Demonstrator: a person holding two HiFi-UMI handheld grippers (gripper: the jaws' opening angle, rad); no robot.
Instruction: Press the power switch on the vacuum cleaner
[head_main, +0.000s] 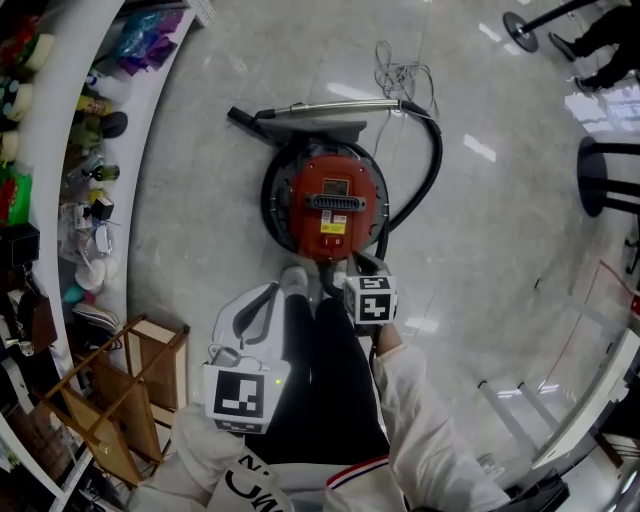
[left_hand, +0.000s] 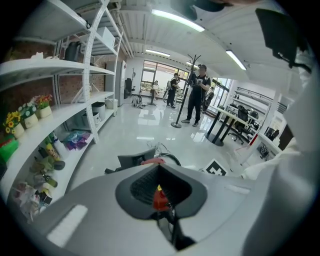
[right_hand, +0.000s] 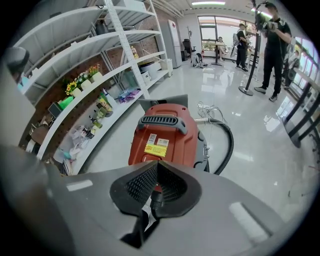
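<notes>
We see a vacuum cleaner (head_main: 325, 195) in smooth red plastic with a slight sheen, its hose (head_main: 438, 150) matt black, its tube (head_main: 335, 104) bright metal — all on a floor (head_main: 500, 230) polished to a gloss. Beside us stands a rack (head_main: 155, 360) of bare wood.

Floor (head_main: 500, 260): glossy pale grey, strong light reflections. The vacuum cleaner (head_main: 325, 195) sits on it: round black base, red top with a dark handle and a yellow label. Black hose (head_main: 432, 165) loops over the floor from the vacuum's right side to the metal wand (head_main: 335, 105). The wand lies flat just beyond the body, with a dark nozzle (head_main: 245, 118) at its left end. A tangle of thin white cord (head_main: 400, 68) lies just past the wand. Person's shoe (head_main: 294, 281) is planted at the vacuum's near edge. Wooden rack (head_main: 150, 335) stands lower left beside the white shelf unit (head_main: 150, 130), which holds small clutter. Round black stand base (head_main: 520, 30) top right, and a second base (head_main: 592, 178) at the right edge.
</notes>
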